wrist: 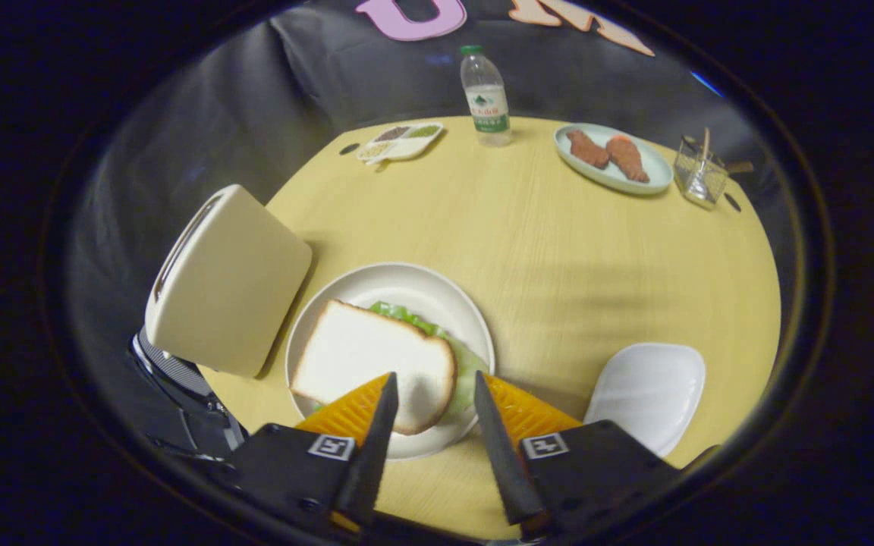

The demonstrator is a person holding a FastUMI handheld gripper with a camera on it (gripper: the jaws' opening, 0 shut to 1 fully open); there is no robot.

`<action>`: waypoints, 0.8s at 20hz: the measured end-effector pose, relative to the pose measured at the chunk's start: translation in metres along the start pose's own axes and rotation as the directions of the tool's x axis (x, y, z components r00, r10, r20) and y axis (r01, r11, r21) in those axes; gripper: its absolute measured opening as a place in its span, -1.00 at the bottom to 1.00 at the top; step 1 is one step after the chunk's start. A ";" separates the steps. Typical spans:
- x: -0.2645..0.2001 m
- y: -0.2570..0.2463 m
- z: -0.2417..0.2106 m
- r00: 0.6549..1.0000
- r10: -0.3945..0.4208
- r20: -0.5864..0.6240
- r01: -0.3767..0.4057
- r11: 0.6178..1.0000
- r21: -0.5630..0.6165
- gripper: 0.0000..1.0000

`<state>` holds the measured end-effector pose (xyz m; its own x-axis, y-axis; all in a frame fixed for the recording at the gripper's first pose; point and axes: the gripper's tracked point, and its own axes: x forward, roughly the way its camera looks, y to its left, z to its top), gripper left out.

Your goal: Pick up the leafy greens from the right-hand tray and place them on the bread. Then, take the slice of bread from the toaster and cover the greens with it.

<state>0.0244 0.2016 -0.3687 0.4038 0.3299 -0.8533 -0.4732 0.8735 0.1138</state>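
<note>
A slice of bread [369,360] lies on the round white plate [414,284], covering the leafy greens [461,362], whose edge pokes out along its far and right sides. My gripper [434,387] stands open just above the plate's near rim, its fingertips over the near corner of the slice, nothing held between them. The cream toaster [228,280] stands left of the plate. The white right-hand tray [648,394] lies bare to the right of my fingers.
At the table's far side stand a water bottle [485,95], a small divided dish [400,140], a pale blue plate with two brown food pieces [611,158] and a glass holder [701,176]. The round wooden table [558,265] ends close behind them.
</note>
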 end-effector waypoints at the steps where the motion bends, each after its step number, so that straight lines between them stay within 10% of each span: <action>1: -0.006 0.000 0.006 0.999 -0.014 0.039 0.014 1.000 -0.007 0.66; 5: -0.041 -0.016 0.029 0.975 -0.075 0.207 0.074 0.997 0.011 0.98; 16: -0.174 -0.068 0.087 0.789 -0.230 0.569 0.211 0.972 0.100 0.98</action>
<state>0.0541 0.1159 -0.1834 0.8732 0.2635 -0.4100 -0.2966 0.9548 -0.0179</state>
